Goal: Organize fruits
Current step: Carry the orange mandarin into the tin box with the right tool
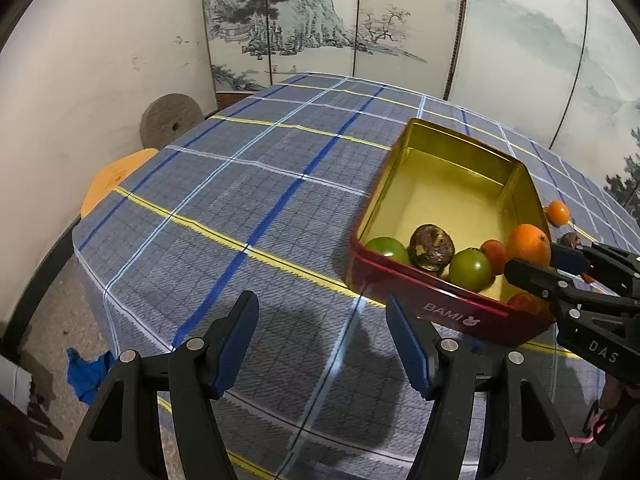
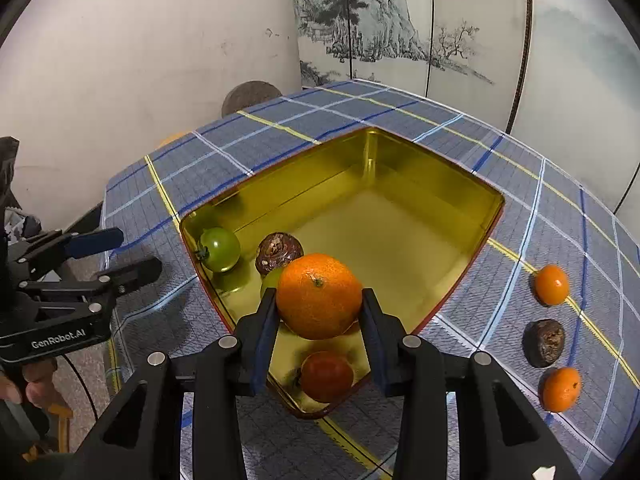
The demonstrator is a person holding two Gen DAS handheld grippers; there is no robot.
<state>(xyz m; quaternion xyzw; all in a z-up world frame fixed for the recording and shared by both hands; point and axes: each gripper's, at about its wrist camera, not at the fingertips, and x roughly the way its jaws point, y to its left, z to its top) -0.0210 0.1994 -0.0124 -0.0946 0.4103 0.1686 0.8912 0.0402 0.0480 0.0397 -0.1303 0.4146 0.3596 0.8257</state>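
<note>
A red tin with a gold inside (image 1: 452,312) (image 2: 400,216) stands on the plaid tablecloth. It holds a green tomato (image 2: 219,249), a second green one (image 1: 470,270), a dark brown fruit (image 2: 279,252) and a red tomato (image 2: 326,376). My right gripper (image 2: 319,312) (image 1: 538,264) is shut on an orange mandarin (image 2: 319,296) (image 1: 529,245) and holds it over the tin's near end. My left gripper (image 1: 320,344) (image 2: 120,256) is open and empty, over the cloth left of the tin.
Right of the tin lie two mandarins (image 2: 552,285) (image 2: 560,389) and a dark brown fruit (image 2: 544,343) between them. A round stone disc (image 1: 171,120) and an orange stool (image 1: 116,180) stand by the wall at the left. A painted folding screen (image 1: 320,20) stands behind the table.
</note>
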